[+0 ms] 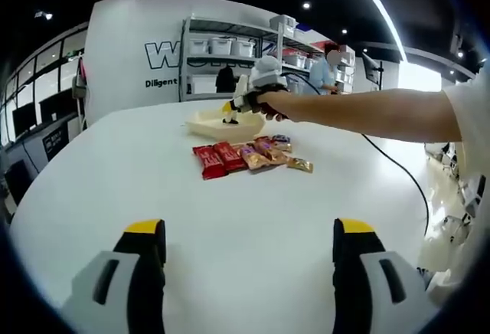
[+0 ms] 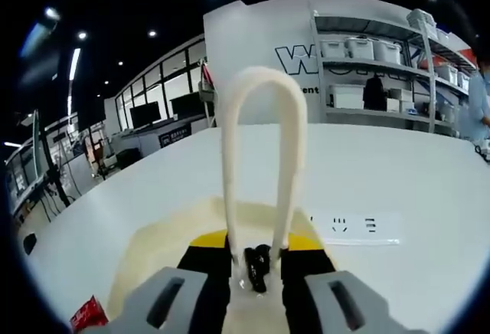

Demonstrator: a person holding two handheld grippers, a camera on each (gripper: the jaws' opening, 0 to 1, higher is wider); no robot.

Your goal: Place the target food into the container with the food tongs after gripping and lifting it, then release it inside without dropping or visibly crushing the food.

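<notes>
Nearest, the left gripper [image 1: 249, 273] was held with jaws wide apart over the white table [image 1: 115, 196]. Beyond, wrapped snacks [image 1: 249, 156] were laid in a row. Farther, the right gripper [image 2: 256, 269] was clamped on cream food tongs [image 2: 260, 150], over the cream container [image 1: 222, 126].

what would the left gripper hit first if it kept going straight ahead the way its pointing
Probably the row of wrapped snacks on the white table, with the cream container behind them. The left gripper is open; depth is uncertain.
</notes>
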